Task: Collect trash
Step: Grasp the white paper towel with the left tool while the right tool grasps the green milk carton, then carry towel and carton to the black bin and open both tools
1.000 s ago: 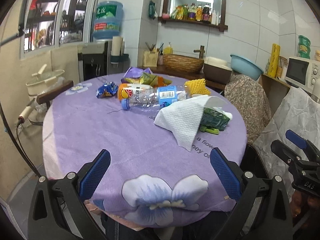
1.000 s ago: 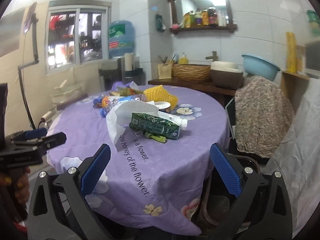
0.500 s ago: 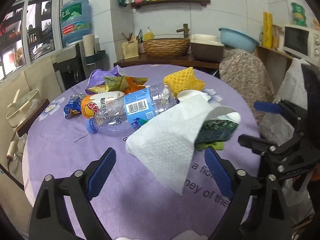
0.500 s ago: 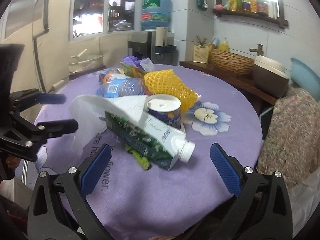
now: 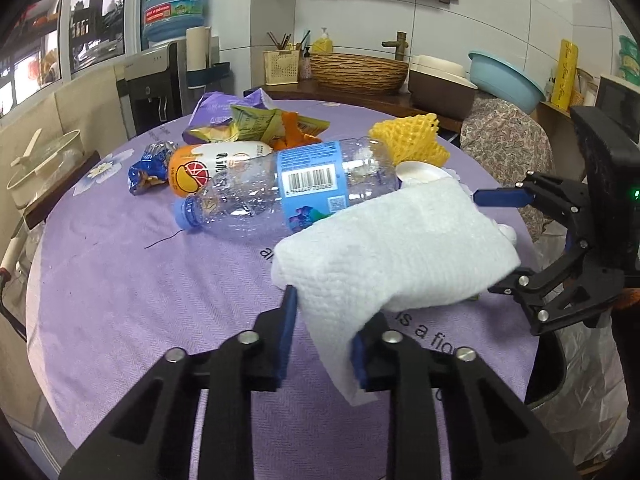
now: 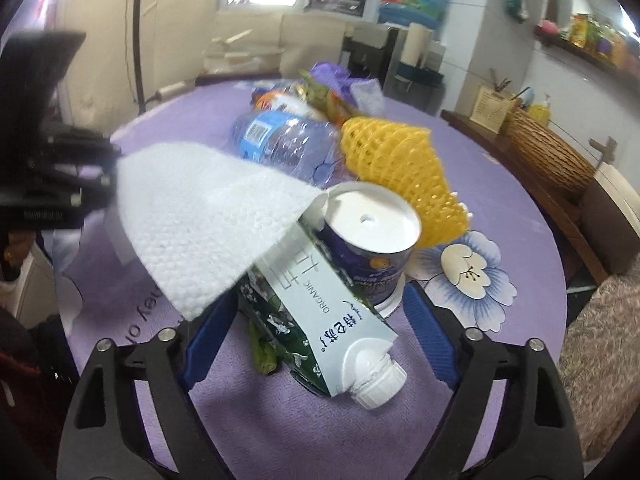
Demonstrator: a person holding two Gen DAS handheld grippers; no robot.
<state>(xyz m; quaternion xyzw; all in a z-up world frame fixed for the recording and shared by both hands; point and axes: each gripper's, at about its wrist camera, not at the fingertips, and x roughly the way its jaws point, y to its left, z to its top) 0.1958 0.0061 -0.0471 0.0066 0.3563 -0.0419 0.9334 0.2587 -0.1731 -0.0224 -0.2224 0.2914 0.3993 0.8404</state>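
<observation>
Trash lies on a round table with a purple cloth (image 5: 120,300). My left gripper (image 5: 324,340) is nearly closed around the near corner of a white paper towel (image 5: 396,256), which also shows in the right wrist view (image 6: 200,216). My right gripper (image 6: 320,332) is open with its jaws on either side of a green and white carton (image 6: 316,320) that lies on the cloth. Behind the carton stands a paper cup (image 6: 372,236). A clear plastic bottle (image 5: 288,192) lies beyond the towel.
A yellow foam net (image 5: 408,140), an orange-label bottle (image 5: 208,164), snack wrappers (image 5: 256,120) and a blue wrapper (image 5: 148,168) lie further back. A black bin with a white bag (image 5: 576,380) stands at the table's right edge. A counter with a basket (image 5: 356,72) is behind.
Both grippers moved in over the table. My left gripper narrowed around the towel's corner. My right gripper came up to the carton and now straddles it.
</observation>
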